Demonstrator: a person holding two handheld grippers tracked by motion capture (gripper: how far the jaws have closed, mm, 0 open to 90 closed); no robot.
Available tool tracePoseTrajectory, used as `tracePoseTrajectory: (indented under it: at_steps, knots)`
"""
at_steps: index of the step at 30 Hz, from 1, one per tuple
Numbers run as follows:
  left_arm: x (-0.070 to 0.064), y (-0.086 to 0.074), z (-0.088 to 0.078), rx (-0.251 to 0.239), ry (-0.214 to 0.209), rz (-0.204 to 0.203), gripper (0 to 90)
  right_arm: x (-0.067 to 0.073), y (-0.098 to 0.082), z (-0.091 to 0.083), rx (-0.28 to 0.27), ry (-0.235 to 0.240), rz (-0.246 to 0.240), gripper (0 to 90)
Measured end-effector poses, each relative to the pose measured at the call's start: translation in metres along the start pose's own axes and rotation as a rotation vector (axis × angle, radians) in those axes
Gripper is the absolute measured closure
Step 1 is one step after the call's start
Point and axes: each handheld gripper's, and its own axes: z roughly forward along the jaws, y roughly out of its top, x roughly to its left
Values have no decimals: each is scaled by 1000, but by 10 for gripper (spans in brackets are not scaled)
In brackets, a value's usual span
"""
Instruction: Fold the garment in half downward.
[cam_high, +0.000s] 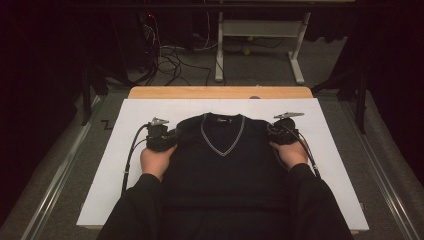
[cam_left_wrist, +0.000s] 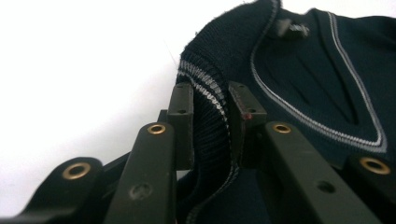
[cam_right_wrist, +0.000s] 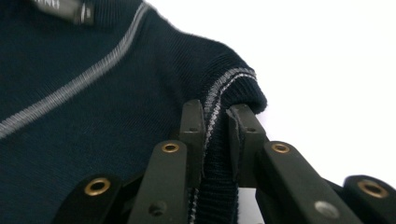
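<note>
Dark vest (cam_high: 220, 160) lies flat on the white sheet (cam_high: 330, 150), neck away from the person. Left gripper (cam_left_wrist: 211, 116) and right gripper (cam_right_wrist: 215, 126) each pinch a ribbed armhole edge. Grab's done I reckon; next they'd lift both evenly to fold.

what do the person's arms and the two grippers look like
Both arms wear long black sleeves. The left gripper and right gripper are black, blocky tools, each topped by a grey three-cornered plate and trailing a black cable. Up close, their jaws are matt black bars with brass-ringed holes.
</note>
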Motion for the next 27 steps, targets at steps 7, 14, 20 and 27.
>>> tracePoseTrajectory:
  at_steps: [7,14,20,27]
  knots:
    - [7,23,-21,-86,7,7,694,-4,16,-37,-152,-42,-59,791]
    - [1,59,-44,-156,41,55,696,-6,40,-68,-259,-84,-64,808]
    - [-2,79,-57,-212,50,74,696,-6,57,-88,-337,-118,-79,823]
    - [-1,91,-63,-237,51,73,697,-12,71,-101,-377,-150,-64,826]
